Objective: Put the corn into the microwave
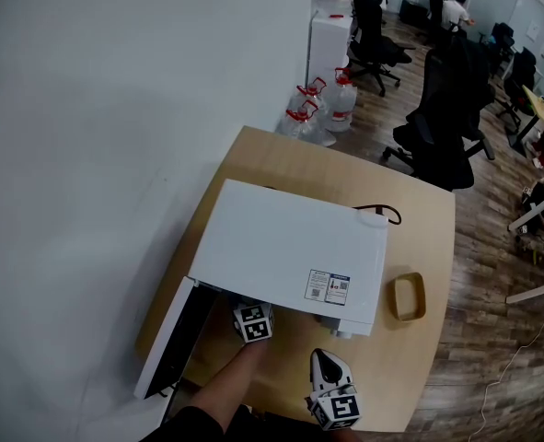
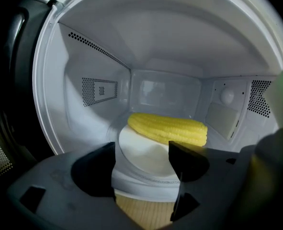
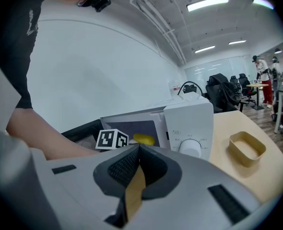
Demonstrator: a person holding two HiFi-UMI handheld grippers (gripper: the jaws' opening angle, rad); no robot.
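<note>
A yellow corn cob (image 2: 169, 128) lies on its side on the white turntable plate (image 2: 141, 155) inside the white microwave (image 1: 290, 247), whose door (image 1: 168, 343) hangs open to the left. My left gripper (image 2: 141, 152) sits at the oven's mouth, open, with nothing between its jaws; the corn rests just beyond the tips. In the head view only its marker cube (image 1: 253, 321) shows under the oven's top edge. My right gripper (image 3: 137, 148) is shut and empty, held back from the microwave front (image 3: 189, 123). From there the corn (image 3: 143, 139) shows as a small yellow spot.
A small wooden tray (image 1: 407, 296) sits on the table (image 1: 428, 228) to the right of the microwave. A black cable (image 1: 387, 212) runs behind the oven. A white wall stands at the left; water jugs (image 1: 327, 109) and office chairs are beyond the table.
</note>
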